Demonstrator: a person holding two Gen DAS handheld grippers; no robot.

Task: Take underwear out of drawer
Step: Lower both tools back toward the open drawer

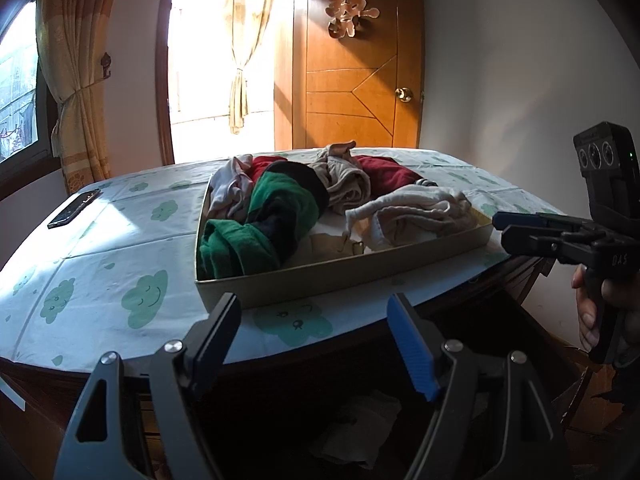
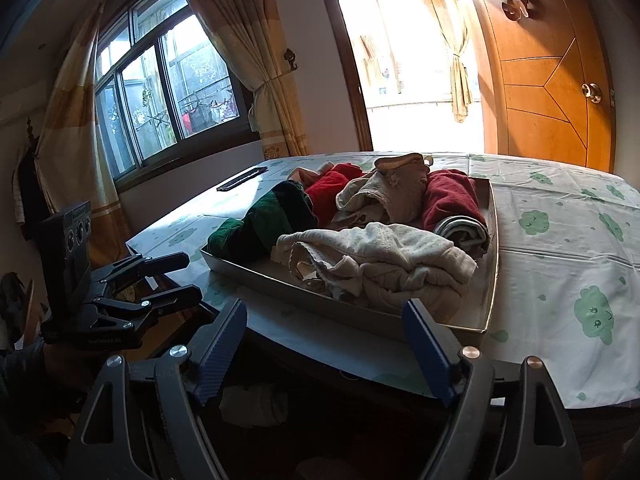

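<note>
Left gripper (image 1: 314, 334) jaws apart, empty; right gripper (image 2: 326, 340) likewise. Just ahead of both, shallow tray (image 1: 344, 276) holds crumpled underwear (image 2: 372, 264). Soft, light, likely to snag; pinch a raised fold of the nearest cream piece.

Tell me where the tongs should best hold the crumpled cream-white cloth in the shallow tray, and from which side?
Probably the raised, bunched fold of the crumpled cream-white cloth, which lies nearest the near wall of the shallow grey tray. Come from the near side, over that wall, with the open right tongs: the hump stands above the rim and nothing lies on it.
</note>
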